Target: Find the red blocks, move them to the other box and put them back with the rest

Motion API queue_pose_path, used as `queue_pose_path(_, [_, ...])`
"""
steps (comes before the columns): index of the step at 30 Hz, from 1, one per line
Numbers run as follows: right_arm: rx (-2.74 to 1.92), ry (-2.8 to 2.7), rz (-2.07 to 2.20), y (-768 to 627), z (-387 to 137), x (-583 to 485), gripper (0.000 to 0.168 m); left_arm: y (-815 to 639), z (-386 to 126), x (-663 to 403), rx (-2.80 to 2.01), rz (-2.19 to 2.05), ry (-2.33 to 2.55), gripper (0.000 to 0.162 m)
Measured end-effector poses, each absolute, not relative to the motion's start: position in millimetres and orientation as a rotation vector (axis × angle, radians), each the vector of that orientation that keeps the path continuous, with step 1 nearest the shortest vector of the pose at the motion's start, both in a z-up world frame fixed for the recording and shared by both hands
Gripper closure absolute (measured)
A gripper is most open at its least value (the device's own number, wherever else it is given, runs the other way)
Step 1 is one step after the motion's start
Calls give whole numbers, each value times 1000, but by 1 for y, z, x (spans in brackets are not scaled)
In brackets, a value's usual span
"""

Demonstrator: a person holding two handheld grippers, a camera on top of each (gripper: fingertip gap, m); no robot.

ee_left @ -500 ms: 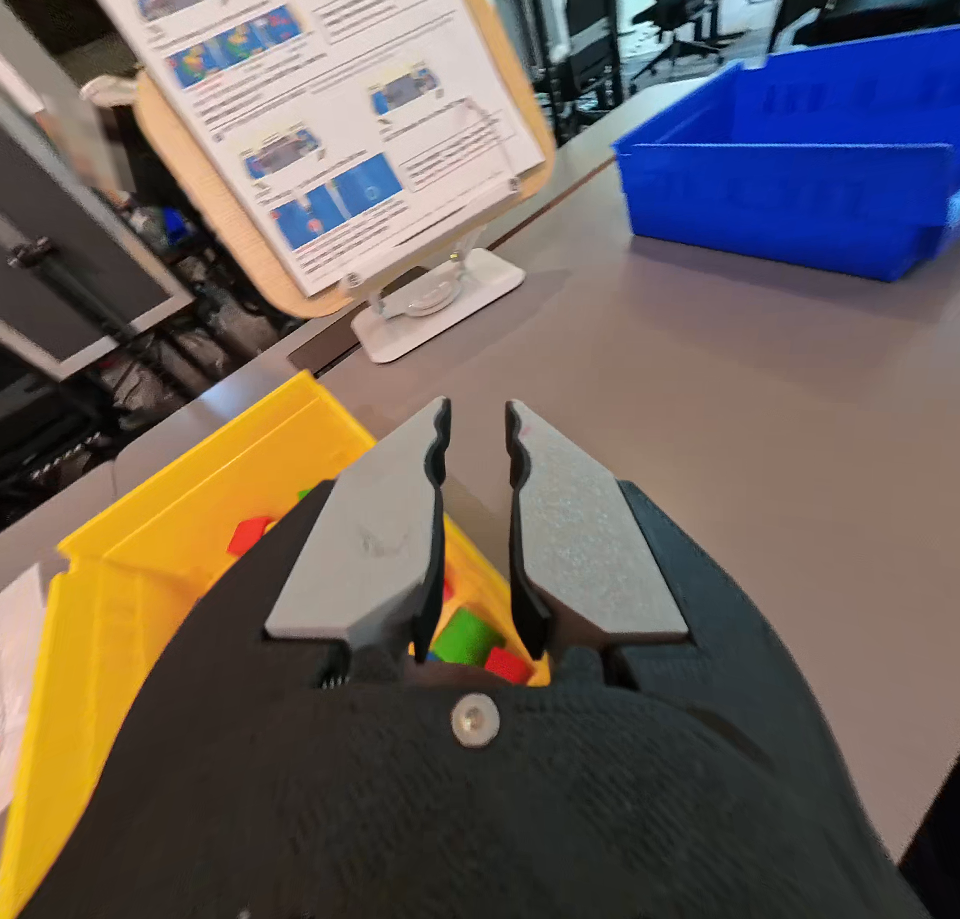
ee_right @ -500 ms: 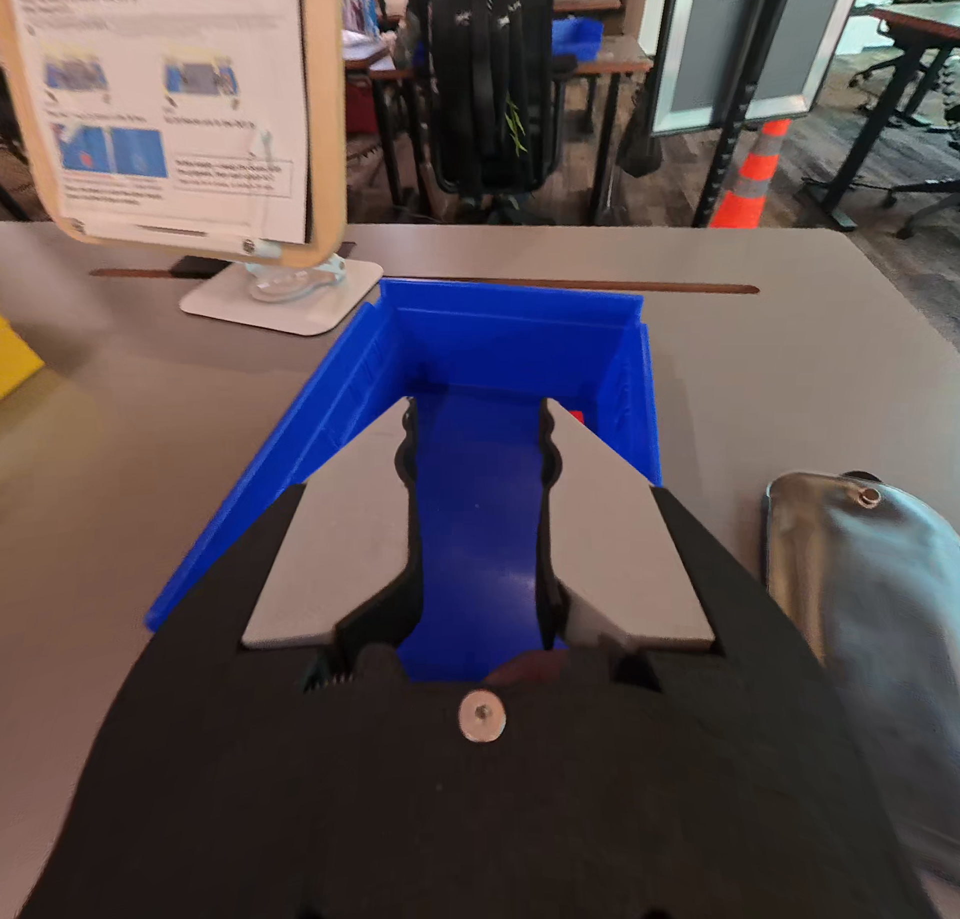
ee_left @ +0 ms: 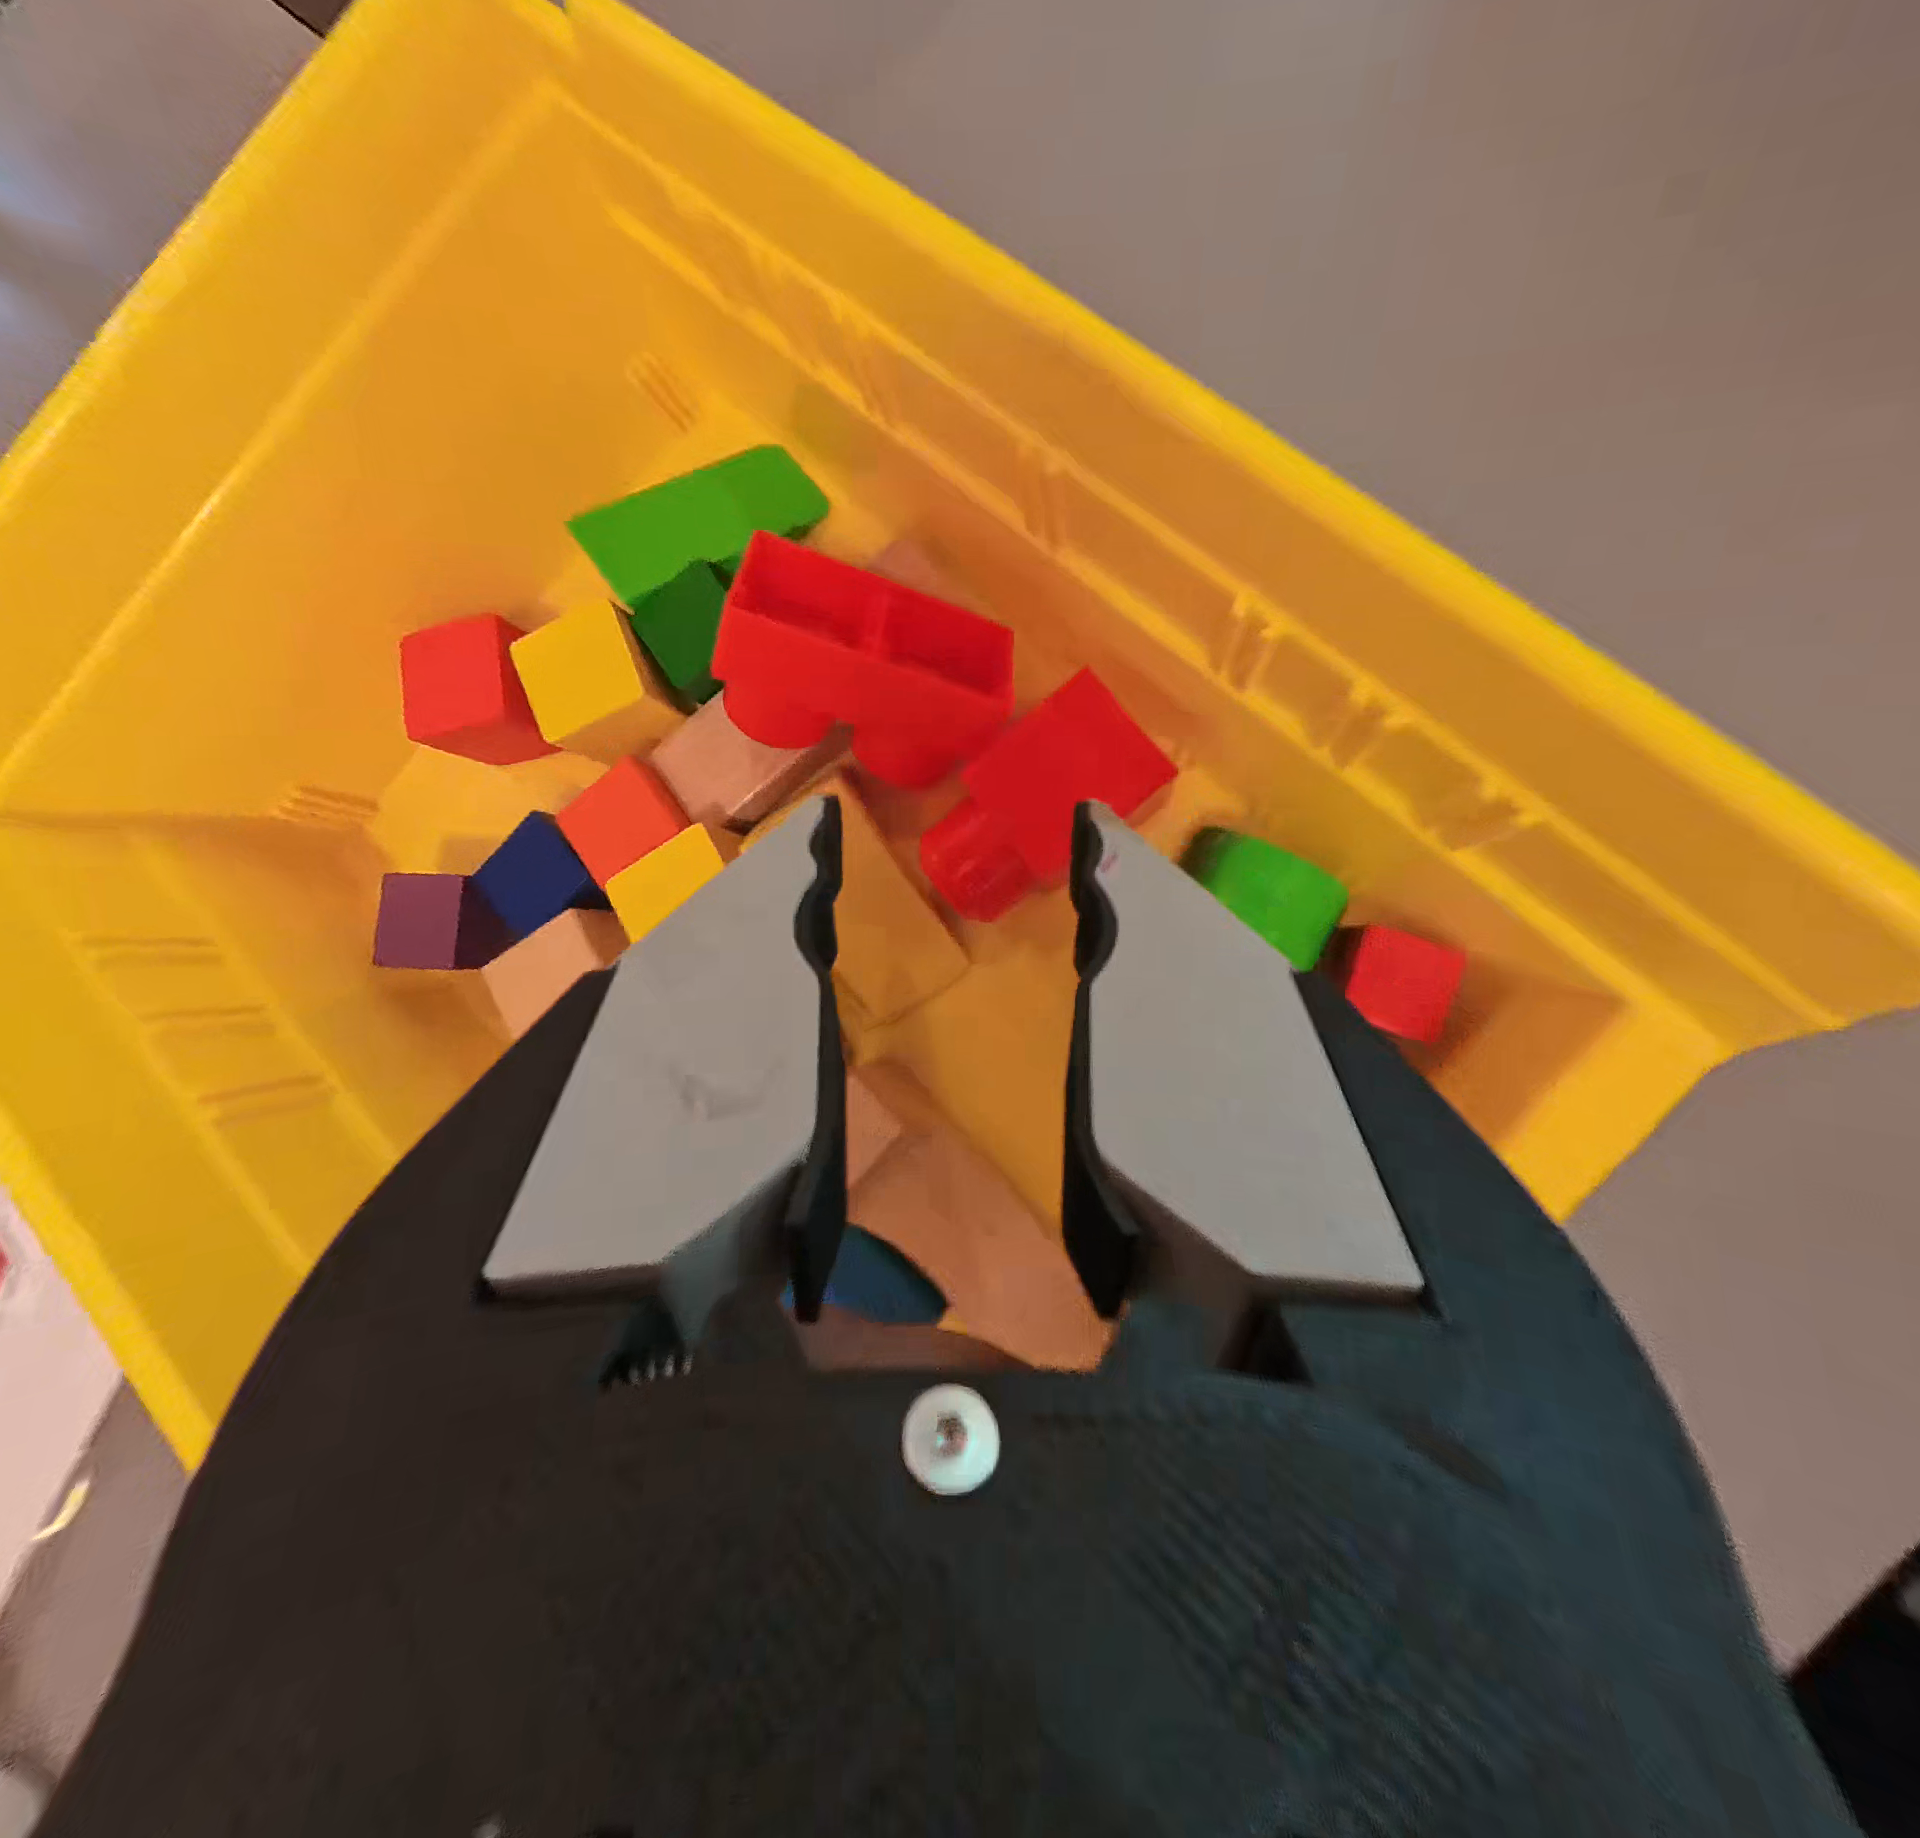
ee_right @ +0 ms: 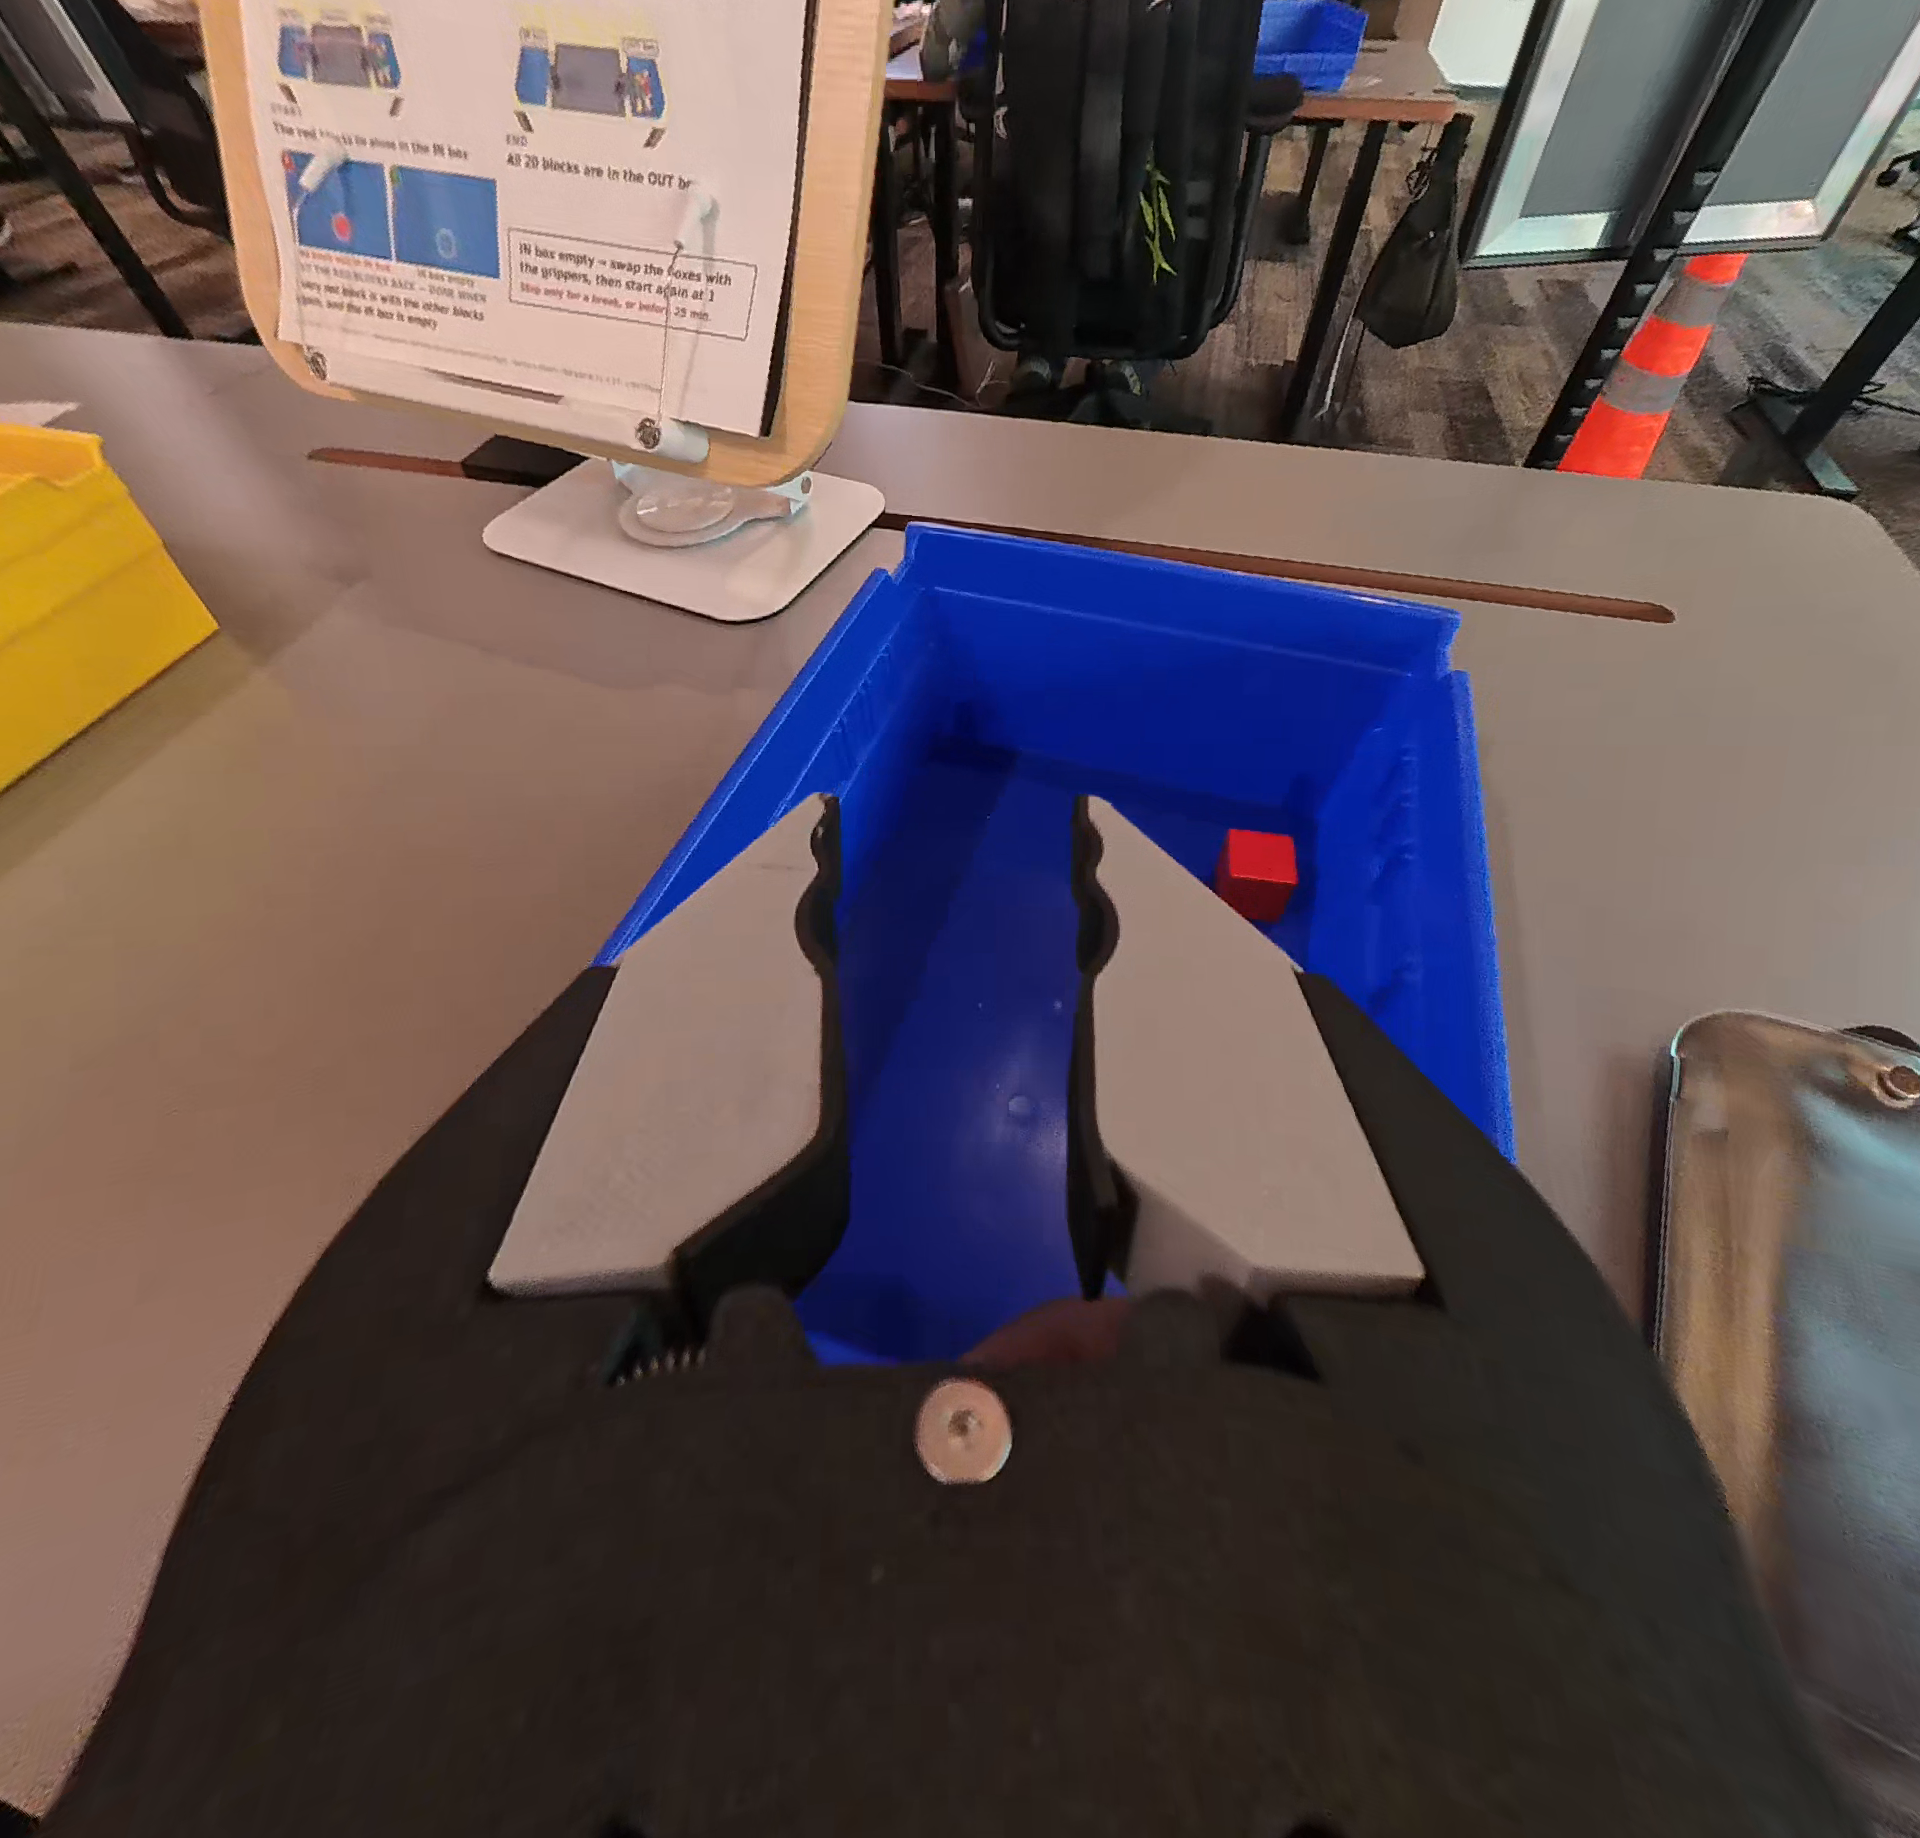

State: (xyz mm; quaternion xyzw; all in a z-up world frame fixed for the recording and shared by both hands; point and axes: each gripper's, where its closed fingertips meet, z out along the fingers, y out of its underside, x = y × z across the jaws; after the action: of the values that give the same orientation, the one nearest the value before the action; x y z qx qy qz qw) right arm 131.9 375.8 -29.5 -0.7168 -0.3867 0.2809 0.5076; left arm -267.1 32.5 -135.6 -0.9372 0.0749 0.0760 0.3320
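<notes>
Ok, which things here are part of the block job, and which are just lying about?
Job:
yellow bin of mixed blocks
large red brick
blue bin
red cube inside it
left gripper and right gripper, both open

Lying about:
instruction sheet on its stand
silvery pouch
traffic cone

L hand-held gripper (ee_left: 948, 832) (jaws apart, empty) over yellow bin (ee_left: 312, 354) w/ mixed blocks (ee_left: 862, 666).

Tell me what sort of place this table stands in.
Most likely an open office or lab set up for recording. Behind the grey table stand more desks, an office chair and an orange traffic cone, and an instruction sheet on a stand faces the worker.
</notes>
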Motion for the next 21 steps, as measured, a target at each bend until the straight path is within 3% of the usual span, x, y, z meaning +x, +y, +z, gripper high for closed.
queue_pose_path(10, [-1707, -995, 667, 363, -31, 122, 126, 75, -147, -311, -2473, 225, -113, 107])
queue_pose_path(13, [-1695, -993, 677, 361, -28, 124, 126, 81, -163, -308, -2518, 141, -142, 120])
queue_pose_path(15, [-1688, -991, 682, 361, -25, 126, 126, 82, -162, -307, -2514, 161, -115, 121])
queue_pose_path(18, [-1690, -1002, 689, 356, -23, 127, 126, 83, -141, -307, -2422, 380, -26, 121])
queue_pose_path(21, [-1673, -1074, 753, 335, -21, 116, 125, 83, -79, -300, -2129, 654, 29, 121])
